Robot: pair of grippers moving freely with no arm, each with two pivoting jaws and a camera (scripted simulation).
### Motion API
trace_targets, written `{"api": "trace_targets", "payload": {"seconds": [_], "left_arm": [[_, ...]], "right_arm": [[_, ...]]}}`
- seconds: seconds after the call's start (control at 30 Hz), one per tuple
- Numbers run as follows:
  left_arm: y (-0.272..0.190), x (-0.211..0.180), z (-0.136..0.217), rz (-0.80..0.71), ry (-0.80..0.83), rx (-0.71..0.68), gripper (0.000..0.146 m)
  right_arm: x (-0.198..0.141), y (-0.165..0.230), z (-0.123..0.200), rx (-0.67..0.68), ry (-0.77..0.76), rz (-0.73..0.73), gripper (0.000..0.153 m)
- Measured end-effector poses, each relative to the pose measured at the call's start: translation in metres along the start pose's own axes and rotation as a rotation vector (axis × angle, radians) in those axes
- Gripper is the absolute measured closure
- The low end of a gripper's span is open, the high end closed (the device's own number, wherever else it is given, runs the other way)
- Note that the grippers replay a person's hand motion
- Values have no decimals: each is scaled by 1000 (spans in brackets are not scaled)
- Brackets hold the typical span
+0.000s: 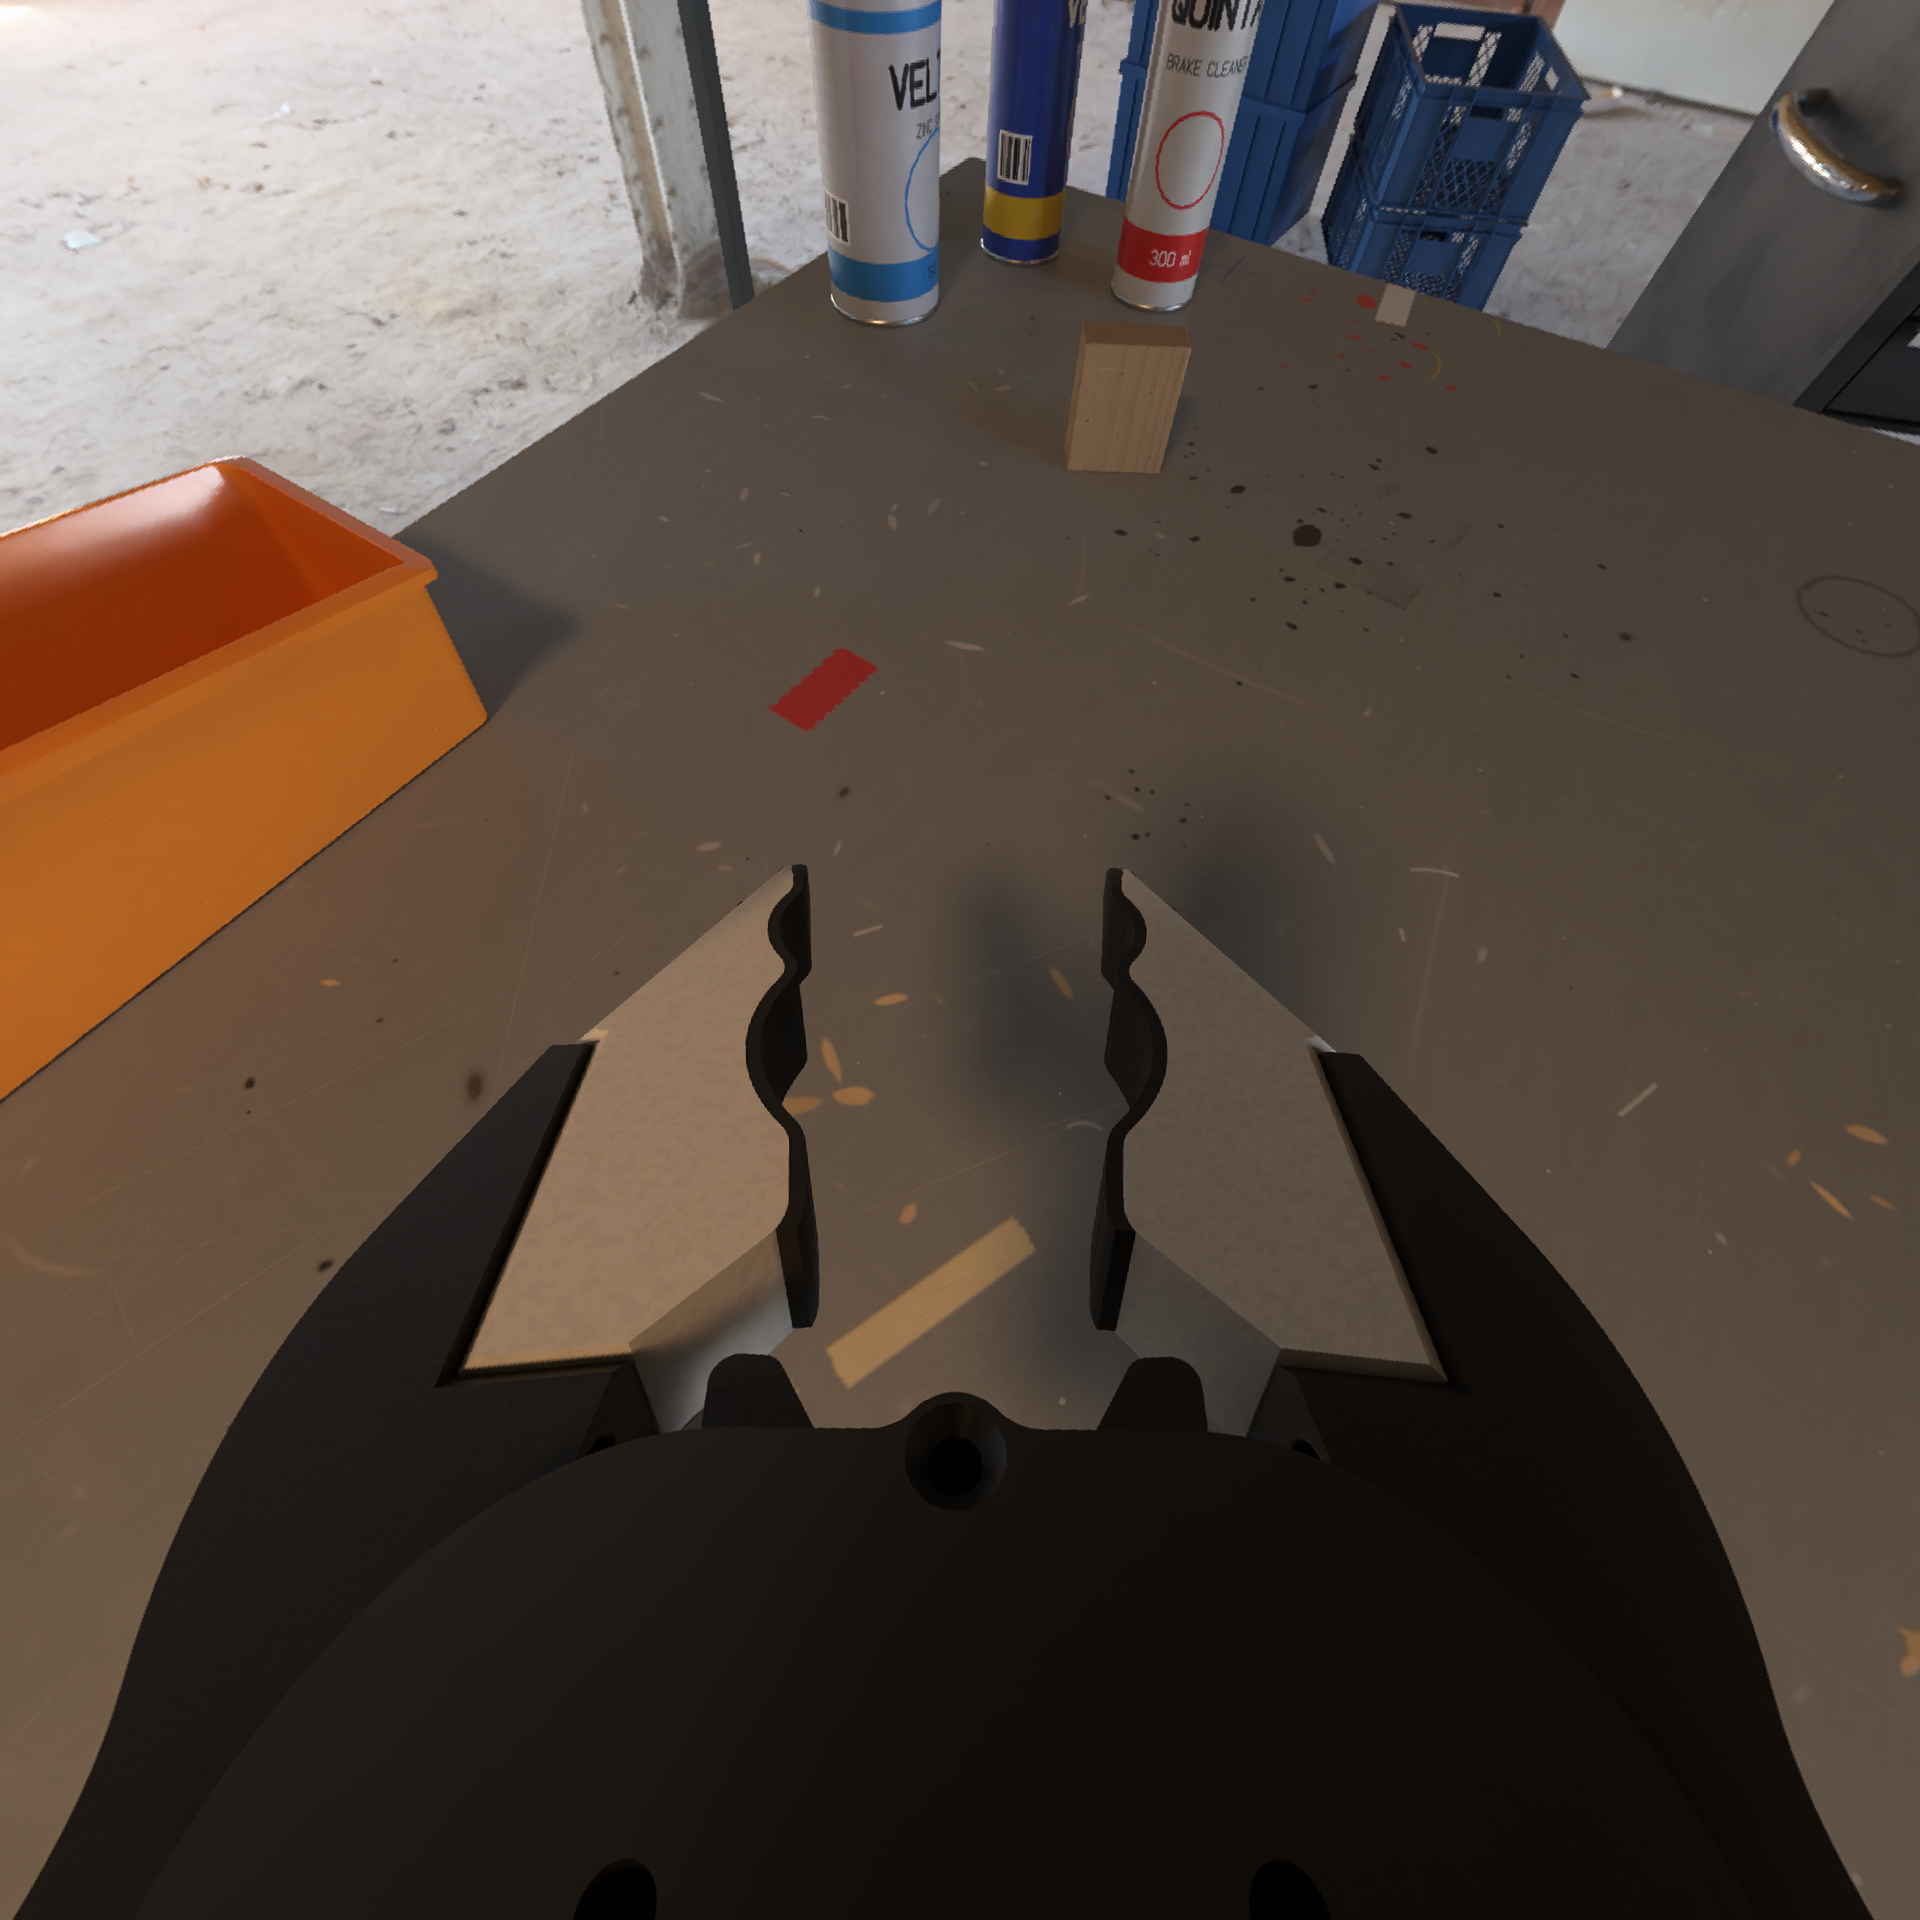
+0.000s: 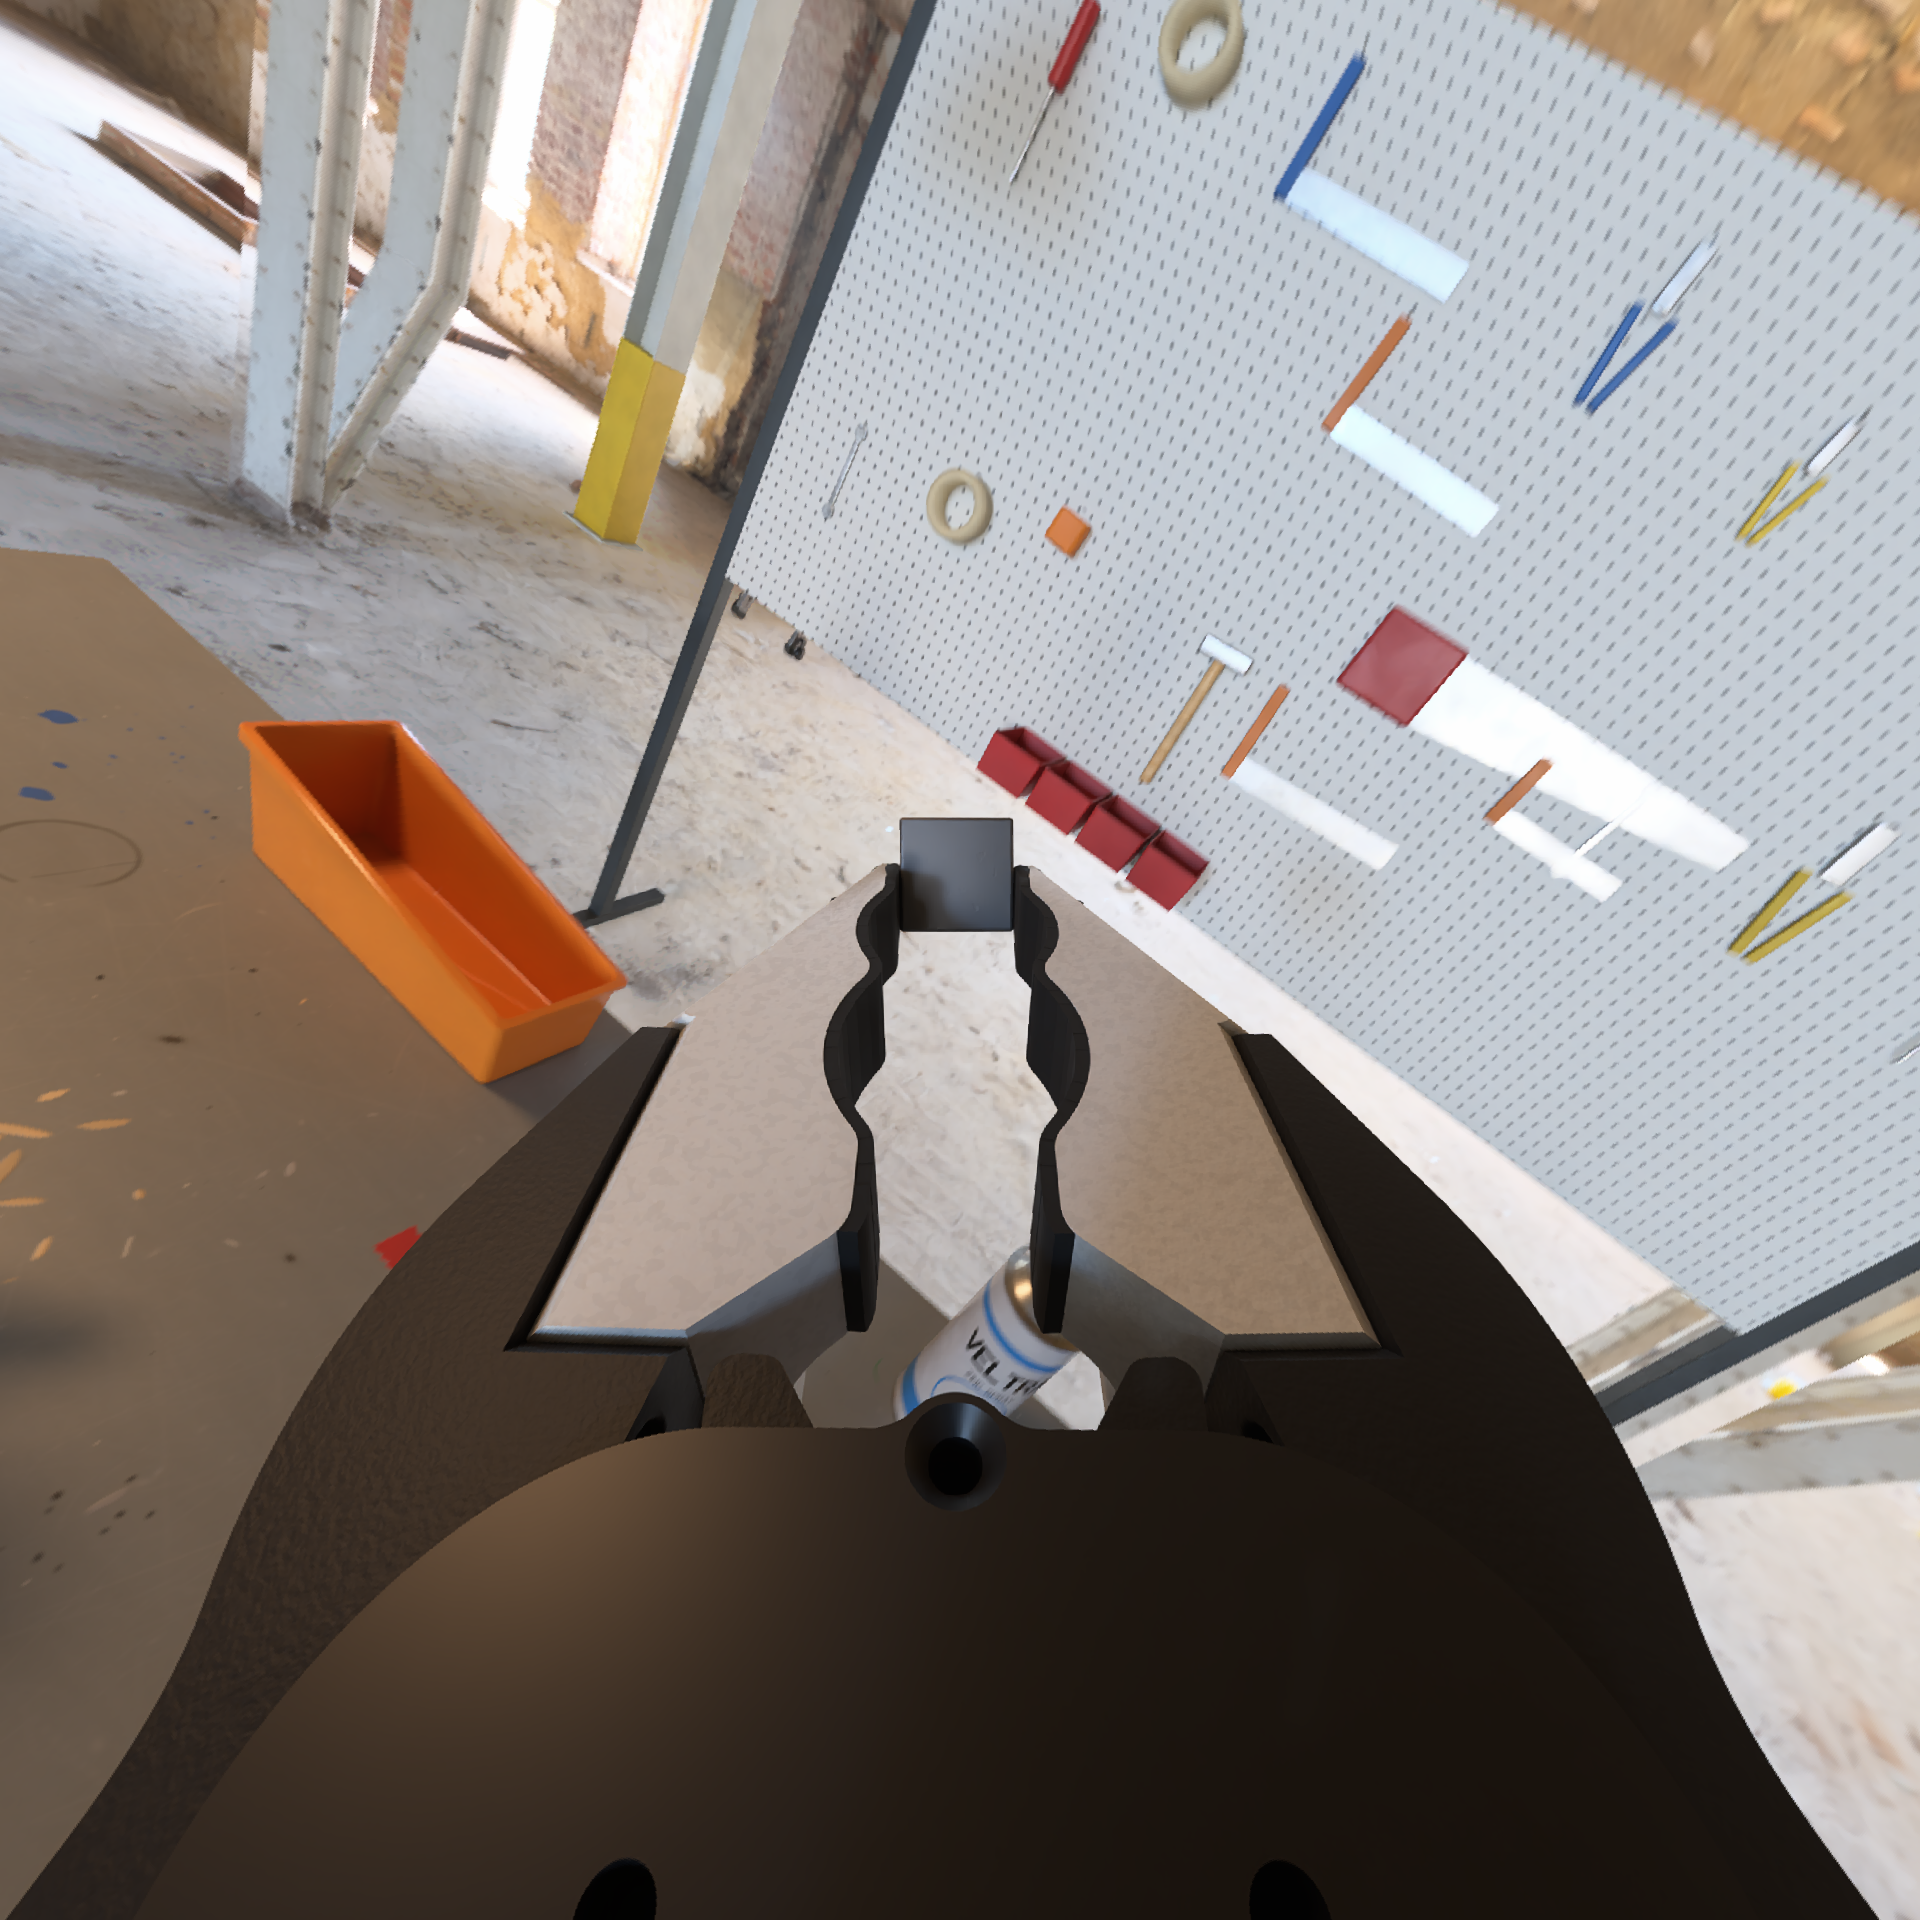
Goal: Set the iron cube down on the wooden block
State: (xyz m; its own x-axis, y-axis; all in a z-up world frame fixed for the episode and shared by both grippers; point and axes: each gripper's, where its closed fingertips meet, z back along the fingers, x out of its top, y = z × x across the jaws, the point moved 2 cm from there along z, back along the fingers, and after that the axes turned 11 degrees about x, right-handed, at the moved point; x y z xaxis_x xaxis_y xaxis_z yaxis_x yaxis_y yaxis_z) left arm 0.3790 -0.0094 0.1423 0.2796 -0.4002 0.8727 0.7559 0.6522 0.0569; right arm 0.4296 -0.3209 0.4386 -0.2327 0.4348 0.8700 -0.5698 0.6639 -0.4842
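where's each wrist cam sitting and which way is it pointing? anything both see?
Left wrist view: above the table, angled down and forward toward the wooden block and three spray cans beyond it; shows the left gripper, open and empty.
Right wrist view: raised over the table edge, tilted, facing the pegboard and floor; shows the right gripper shut on the iron cube.
Shared: the orange bin, the table, a white-and-blue spray can.
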Motion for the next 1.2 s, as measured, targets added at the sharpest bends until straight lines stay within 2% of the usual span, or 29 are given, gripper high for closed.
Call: {"api": "trace_targets", "payload": {"seconds": [0.4, 0.6, 0.77, 0.93, 1.2], "left_arm": [[-14, 22, 11, -48, -62, 60, 89], [-26, 43, 25, -72, -127, 109, 87], [-35, 53, 35, -77, -136, 152, 87], [-47, 62, 44, -92, -139, 165, 87], [-51, 59, 44, -84, -100, 147, 88]], "right_arm": [[-104, 21, 3, 40, 101, -282, 132], [-158, 36, 10, 27, 193, -406, 132], [-205, 49, 12, 19, 329, -479, 132], [-247, 62, 1, 23, 503, -490, 132], [-297, 78, -30, 68, 745, -471, 132]]}}
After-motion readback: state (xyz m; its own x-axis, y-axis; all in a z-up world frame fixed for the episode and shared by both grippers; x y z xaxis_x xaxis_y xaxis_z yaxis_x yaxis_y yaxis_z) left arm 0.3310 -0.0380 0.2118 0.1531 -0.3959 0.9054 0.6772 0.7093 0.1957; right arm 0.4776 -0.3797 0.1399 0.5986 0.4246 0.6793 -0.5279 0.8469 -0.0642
